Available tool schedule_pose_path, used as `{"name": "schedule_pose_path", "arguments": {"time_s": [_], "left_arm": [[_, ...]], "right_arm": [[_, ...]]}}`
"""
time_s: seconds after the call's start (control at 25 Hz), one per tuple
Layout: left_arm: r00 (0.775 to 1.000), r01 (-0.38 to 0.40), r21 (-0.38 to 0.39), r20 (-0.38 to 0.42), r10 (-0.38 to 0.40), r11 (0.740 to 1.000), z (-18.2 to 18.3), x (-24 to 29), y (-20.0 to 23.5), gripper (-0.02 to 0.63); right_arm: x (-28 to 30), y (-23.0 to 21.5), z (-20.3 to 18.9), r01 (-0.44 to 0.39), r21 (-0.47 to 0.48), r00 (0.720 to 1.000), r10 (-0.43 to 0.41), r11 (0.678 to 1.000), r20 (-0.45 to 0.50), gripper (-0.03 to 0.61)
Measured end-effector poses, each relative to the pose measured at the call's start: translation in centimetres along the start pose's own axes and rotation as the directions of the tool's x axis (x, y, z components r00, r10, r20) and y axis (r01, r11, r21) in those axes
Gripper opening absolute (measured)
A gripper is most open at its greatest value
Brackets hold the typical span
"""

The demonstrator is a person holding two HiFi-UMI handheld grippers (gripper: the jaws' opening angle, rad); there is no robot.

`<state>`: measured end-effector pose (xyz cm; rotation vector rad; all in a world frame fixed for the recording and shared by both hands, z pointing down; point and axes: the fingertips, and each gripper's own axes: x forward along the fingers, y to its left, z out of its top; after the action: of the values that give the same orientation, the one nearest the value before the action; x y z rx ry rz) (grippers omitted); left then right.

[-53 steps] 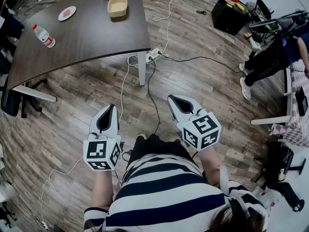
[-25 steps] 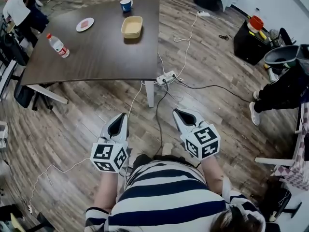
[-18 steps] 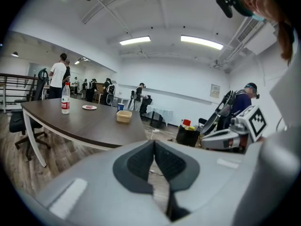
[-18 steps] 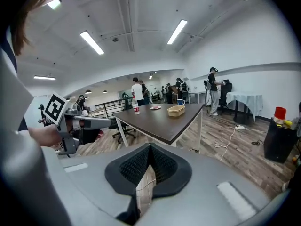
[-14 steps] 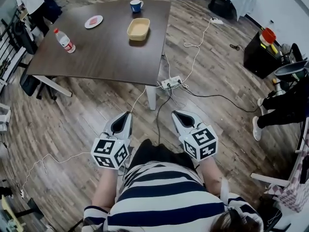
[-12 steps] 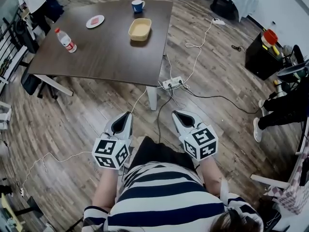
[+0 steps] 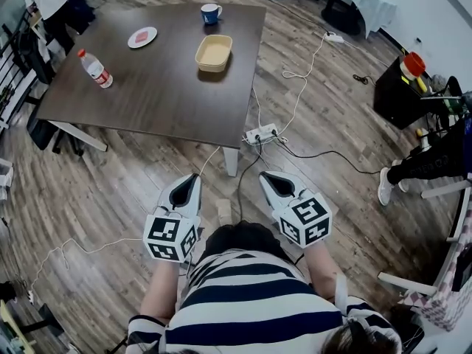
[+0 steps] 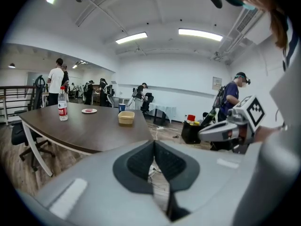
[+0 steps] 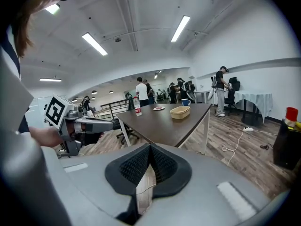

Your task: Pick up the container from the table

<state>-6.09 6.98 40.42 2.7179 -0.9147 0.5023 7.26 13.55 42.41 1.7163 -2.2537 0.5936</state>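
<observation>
**Both grippers shut, and the container is far off**

The wood floor [image 7: 110, 183] is the biggest thing here. On it stands the dark counter [image 7: 162, 80]. A person [image 7: 251, 301] in a striped shirt stands off the counter's near corner, well apart from it.

The person holds the left gripper [image 7: 190, 179] and the right gripper [image 7: 267, 177] out in front, side by side, low over the floor, both pointing toward the counter. In each gripper's own view the jaws are pressed together with nothing between them.

The container [image 7: 214, 52] is a small tan tub with no lid. It sits on the counter, near the right edge and toward the far side. A clear bottle [image 7: 95, 68] stands near the counter's left edge. A blue cup [image 7: 211, 12] stands at the far edge, near the container. A white plate [image 7: 141, 37] lies to the cup's left.

On the floor by the counter's near leg lie a white power strip [image 7: 263, 133] and loose cords [image 7: 295, 94] — right between the person and the counter.

What could go wrong, I think:

- A foot could catch a cord on the way in, and the person could trip.
- A gripper has to open first. If it comes in shut, it will only push the container along the counter.
- The cup is near the container — a wide swing could knock it over.
- The container's wall looks thin and slanted, so a weak pinch on the rim might slip off.
</observation>
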Motion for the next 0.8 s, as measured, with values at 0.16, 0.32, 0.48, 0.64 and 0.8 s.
{"name": "schedule_pose_path", "arguments": {"time_s": [0.16, 0.32, 0.48, 0.64, 0.8], "left_arm": [[1.0, -0.011, 0.003, 0.009, 0.011, 1.0, 1.4, 2.4, 2.7, 0.0], [1.0, -0.018, -0.003, -0.011, 0.018, 1.0, 2.0, 4.6, 6.0, 0.0], [1.0, -0.008, -0.015, -0.025, 0.008, 1.0, 2.8, 6.9, 9.5, 0.0], [1.0, 0.002, -0.018, -0.025, -0.003, 1.0, 3.8, 8.8, 12.2, 0.0], [0.999, 0.014, -0.017, -0.03, -0.014, 1.0, 4.4, 10.2, 14.3, 0.0]], "right_arm": [[3.0, -1.4, 2.3, -0.013, -0.008, 1.0, 0.013, 1.0, 0.001, -0.003], [6.9, -2.5, 4.6, -0.023, -0.035, 1.0, 0.023, 0.999, -0.011, -0.003], [11.0, -3.1, 6.8, -0.032, -0.066, 0.999, 0.031, 0.997, -0.017, -0.002], [14.1, -3.5, 8.5, -0.042, -0.084, 0.999, 0.04, 0.996, -0.028, 0.023], [16.8, -4.1, 9.9, -0.041, -0.096, 0.999, 0.038, 0.995, -0.037, 0.052]]}}
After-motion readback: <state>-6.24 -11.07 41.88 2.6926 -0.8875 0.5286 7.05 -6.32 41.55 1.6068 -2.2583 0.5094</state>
